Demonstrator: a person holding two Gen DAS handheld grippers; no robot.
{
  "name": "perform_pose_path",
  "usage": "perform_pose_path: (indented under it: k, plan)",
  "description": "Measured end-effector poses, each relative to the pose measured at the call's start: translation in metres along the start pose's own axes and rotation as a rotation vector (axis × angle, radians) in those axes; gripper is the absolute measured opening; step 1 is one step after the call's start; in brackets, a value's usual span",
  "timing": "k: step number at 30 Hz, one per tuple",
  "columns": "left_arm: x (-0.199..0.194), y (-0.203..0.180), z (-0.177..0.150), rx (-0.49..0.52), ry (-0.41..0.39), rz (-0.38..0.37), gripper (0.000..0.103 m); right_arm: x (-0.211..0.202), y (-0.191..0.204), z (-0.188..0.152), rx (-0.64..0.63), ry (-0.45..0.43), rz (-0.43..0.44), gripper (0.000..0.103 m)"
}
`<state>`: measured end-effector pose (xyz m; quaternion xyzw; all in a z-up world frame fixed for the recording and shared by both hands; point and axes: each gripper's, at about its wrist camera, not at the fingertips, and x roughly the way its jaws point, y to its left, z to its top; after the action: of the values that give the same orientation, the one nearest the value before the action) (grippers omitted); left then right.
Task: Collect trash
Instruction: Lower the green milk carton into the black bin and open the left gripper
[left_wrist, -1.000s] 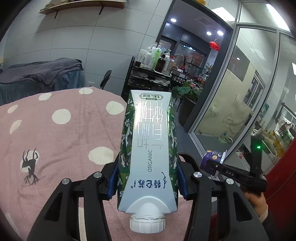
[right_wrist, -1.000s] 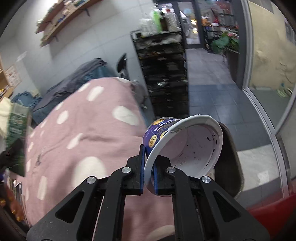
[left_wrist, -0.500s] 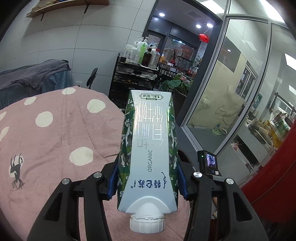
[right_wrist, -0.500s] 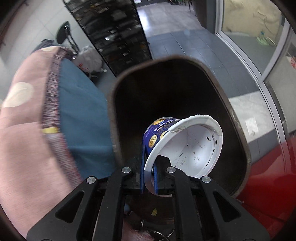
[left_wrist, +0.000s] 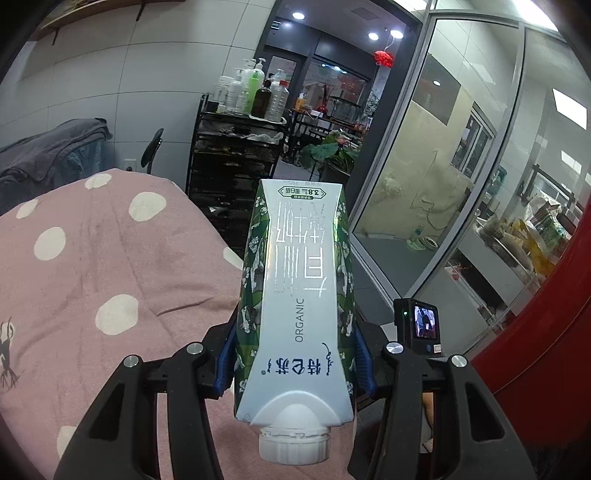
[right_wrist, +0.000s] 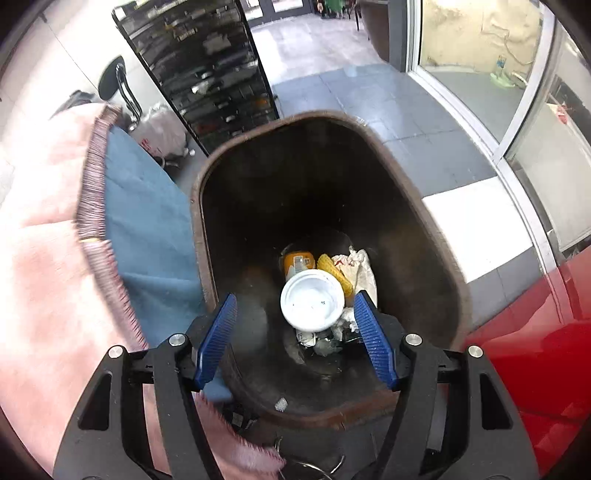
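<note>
My left gripper (left_wrist: 295, 358) is shut on a green and white milk carton (left_wrist: 297, 295), cap end toward the camera, held above the pink dotted tablecloth (left_wrist: 92, 277). My right gripper (right_wrist: 295, 332) is open and empty, held over the mouth of a dark brown trash bin (right_wrist: 436, 236). A white paper cup (right_wrist: 312, 300) lies inside the bin on other trash: an orange can (right_wrist: 297, 258), a yellow wrapper (right_wrist: 334, 267) and crumpled paper (right_wrist: 360, 266). The right gripper's camera unit (left_wrist: 417, 325) shows in the left wrist view.
The pink cloth with a blue layer under it (right_wrist: 147, 229) hangs at the bin's left. A black shelf rack (left_wrist: 232, 162) with bottles stands behind the table. A glass wall (left_wrist: 443, 184) and a red surface (right_wrist: 535, 350) lie to the right.
My right gripper moved from above the table to over the bin, opened and let go of the cup, which now lies in the bin. My left gripper swung right with the carton.
</note>
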<state>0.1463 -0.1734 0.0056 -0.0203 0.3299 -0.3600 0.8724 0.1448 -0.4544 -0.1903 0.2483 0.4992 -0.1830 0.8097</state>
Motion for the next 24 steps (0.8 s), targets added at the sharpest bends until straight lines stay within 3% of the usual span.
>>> perform_pose_path:
  k: [13,22,24]
  plan:
    - [0.089,-0.062,0.004,0.068,0.169,-0.111,0.05,-0.095,-0.037,-0.036,0.024,-0.195,-0.102,0.077]
    - [0.152,-0.093,-0.006,0.15,0.319,-0.1,0.051,-0.117,-0.062,-0.047,0.066,-0.222,-0.137,0.079]
    - [0.161,-0.1,-0.008,0.171,0.342,-0.101,0.06,-0.117,-0.067,-0.049,0.075,-0.216,-0.14,0.079]
